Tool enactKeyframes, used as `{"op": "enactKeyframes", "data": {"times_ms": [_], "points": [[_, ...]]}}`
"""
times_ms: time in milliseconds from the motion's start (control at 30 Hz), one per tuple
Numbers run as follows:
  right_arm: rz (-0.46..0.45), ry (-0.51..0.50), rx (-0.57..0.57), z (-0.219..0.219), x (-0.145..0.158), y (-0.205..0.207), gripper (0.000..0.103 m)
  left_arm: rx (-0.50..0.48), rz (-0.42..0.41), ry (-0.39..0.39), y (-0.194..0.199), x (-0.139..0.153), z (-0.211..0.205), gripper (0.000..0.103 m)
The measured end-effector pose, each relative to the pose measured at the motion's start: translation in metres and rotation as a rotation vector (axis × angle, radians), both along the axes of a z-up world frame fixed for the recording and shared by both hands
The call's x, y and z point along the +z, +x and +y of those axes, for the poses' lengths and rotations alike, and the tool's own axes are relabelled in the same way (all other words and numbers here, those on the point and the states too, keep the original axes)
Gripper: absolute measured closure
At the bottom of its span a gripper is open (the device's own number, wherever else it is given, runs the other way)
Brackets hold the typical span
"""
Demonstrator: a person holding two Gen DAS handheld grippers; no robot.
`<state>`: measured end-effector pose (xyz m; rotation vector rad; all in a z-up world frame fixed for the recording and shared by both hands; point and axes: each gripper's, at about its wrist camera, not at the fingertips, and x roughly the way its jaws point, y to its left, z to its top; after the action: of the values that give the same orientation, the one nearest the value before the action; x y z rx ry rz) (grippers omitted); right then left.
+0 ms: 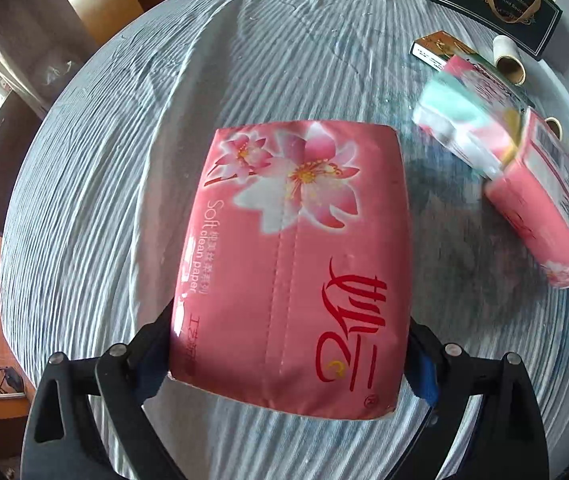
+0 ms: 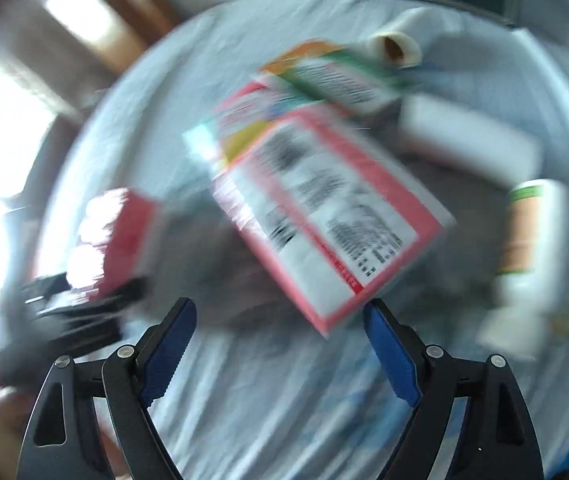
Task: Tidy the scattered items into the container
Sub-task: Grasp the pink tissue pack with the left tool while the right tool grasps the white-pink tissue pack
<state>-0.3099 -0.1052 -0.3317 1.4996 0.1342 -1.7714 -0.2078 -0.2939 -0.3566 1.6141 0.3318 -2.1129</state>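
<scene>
Pink tissue pack [image 1: 288, 264], printed "Soft clean paper", clamped in left gripper [image 1: 286, 354] above striped tabletop [image 1: 104, 200]. Right gripper [image 2: 280, 344] spread wide, empty, below second pink pack [image 2: 324, 216]; label blurred, unreadable.

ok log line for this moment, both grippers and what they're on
left gripper: straddles pink tissue pack, grip unclear | right gripper: open, nothing between jaws, second pink pack just ahead | dark gift bag: far edge
</scene>
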Motion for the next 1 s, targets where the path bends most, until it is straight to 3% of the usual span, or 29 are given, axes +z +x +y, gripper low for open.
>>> {"op": "enactKeyframes", "data": {"times_ms": [167, 233, 300, 567, 1000], "points": [[0.238, 0.081, -0.026, 0.008, 0.024, -0.007, 0.015, 0.044, 0.018, -0.003, 0.014, 0.005, 0.018, 0.008], [0.285, 0.107, -0.026, 0.01, 0.024, -0.018, 0.007, 0.053, 0.042, -0.003, 0.014, 0.009, 0.025, 0.008], [0.294, 0.127, 0.007, 0.005, 0.021, -0.023, 0.0, 0.058, 0.063, -0.011, 0.006, 0.006, 0.031, 0.008], [0.343, 0.205, 0.119, -0.021, -0.001, -0.021, 0.0, 0.068, 0.08, -0.007, -0.024, 0.001, 0.027, 0.007], [0.249, 0.229, 0.076, -0.043, -0.033, -0.041, 0.0, -0.013, 0.06, -0.033, -0.052, -0.011, 0.021, 0.008]]}}
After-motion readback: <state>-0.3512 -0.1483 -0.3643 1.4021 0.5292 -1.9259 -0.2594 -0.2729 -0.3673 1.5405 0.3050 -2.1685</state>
